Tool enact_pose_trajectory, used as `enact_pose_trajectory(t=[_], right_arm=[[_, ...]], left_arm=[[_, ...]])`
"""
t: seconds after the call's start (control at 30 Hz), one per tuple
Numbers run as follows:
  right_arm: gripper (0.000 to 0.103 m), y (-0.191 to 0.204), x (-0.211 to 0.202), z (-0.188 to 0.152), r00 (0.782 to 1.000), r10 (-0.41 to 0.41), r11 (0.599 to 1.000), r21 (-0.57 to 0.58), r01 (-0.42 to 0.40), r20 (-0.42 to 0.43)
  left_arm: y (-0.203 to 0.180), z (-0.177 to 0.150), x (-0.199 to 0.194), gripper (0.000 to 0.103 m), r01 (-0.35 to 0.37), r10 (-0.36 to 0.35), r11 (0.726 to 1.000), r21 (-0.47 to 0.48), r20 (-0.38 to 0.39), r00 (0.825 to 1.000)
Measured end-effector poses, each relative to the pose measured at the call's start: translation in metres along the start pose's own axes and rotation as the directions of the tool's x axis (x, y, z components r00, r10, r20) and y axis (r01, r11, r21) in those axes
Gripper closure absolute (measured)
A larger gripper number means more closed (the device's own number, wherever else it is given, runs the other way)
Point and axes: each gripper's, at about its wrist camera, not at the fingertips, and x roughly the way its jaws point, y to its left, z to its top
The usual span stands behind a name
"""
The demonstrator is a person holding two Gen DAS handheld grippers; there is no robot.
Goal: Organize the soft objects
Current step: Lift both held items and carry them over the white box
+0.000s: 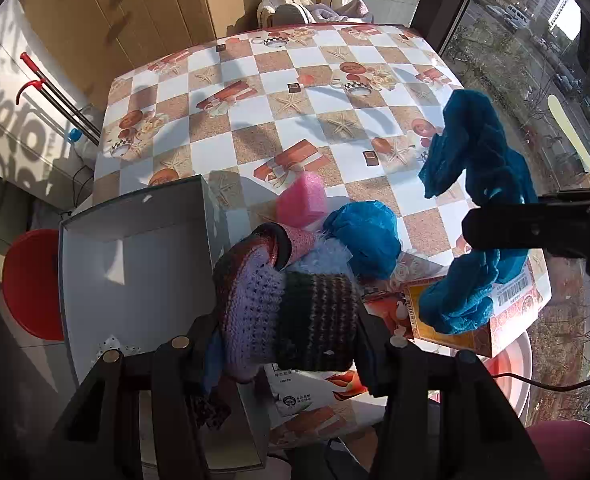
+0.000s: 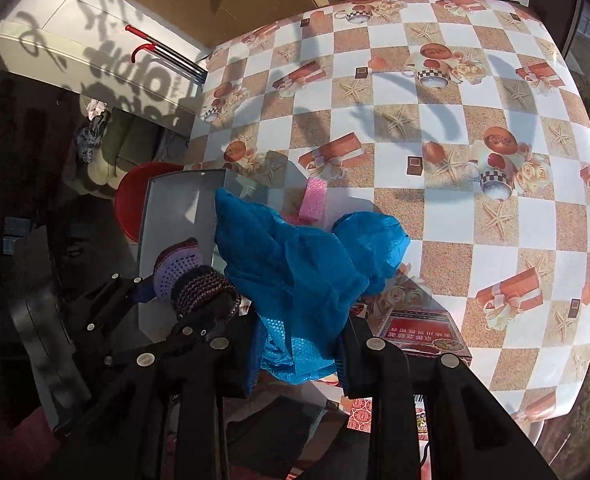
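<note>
My left gripper (image 1: 287,336) is shut on a knitted piece (image 1: 287,312), purple with dark stripes, held above the right wall of an open grey box (image 1: 135,240). The right gripper (image 2: 299,356) is shut on a blue cloth (image 2: 291,276), which hangs in folds over the table's near edge. In the left wrist view the same blue cloth (image 1: 479,152) dangles from the right gripper (image 1: 491,232) at the right. A pink sponge (image 1: 301,200) and a blue mesh ball (image 1: 365,236) lie on the table beside the box. The knitted piece (image 2: 191,276) also shows in the right wrist view.
The checkered tablecloth (image 1: 255,120) stretches away behind. An orange printed carton (image 1: 475,320) and a printed packet (image 1: 307,396) lie at the near edge. A red stool (image 1: 31,284) stands left of the table, red-handled poles (image 1: 55,96) lean further back, and a window fills the right.
</note>
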Motion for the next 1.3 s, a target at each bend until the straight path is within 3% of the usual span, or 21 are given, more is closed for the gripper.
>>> enact_pose_trajectory(t=[0.3,0.6,0.93,1.3], right_arm=[[0.071,0.043,0.032,-0.036,0.997,-0.026,0.999,-0.03,0.024,-0.077],[0.071,0.098,0.069,-0.056,0.984,-0.011,0.993,-0.119,-0.01,-0.177],[0.071,0.163,0.086,-0.042,0.986,-0.096,0.955,-0.293,0.052,-0.135],[0.071,0.206,0.104,-0.03,0.988,-0.121,0.92,-0.383,0.076,-0.093]], left_arm=[[0.051,-0.046,-0.012,0.046,-0.001,0.002,0.998,-0.069,0.011,1.0],[0.11,-0.084,-0.02,0.046,-0.071,0.074,0.977,-0.202,0.01,0.997],[0.145,-0.117,-0.02,0.046,-0.095,0.093,0.936,-0.338,-0.023,0.995],[0.158,-0.129,-0.017,0.046,-0.101,0.091,0.917,-0.386,-0.043,0.995]])
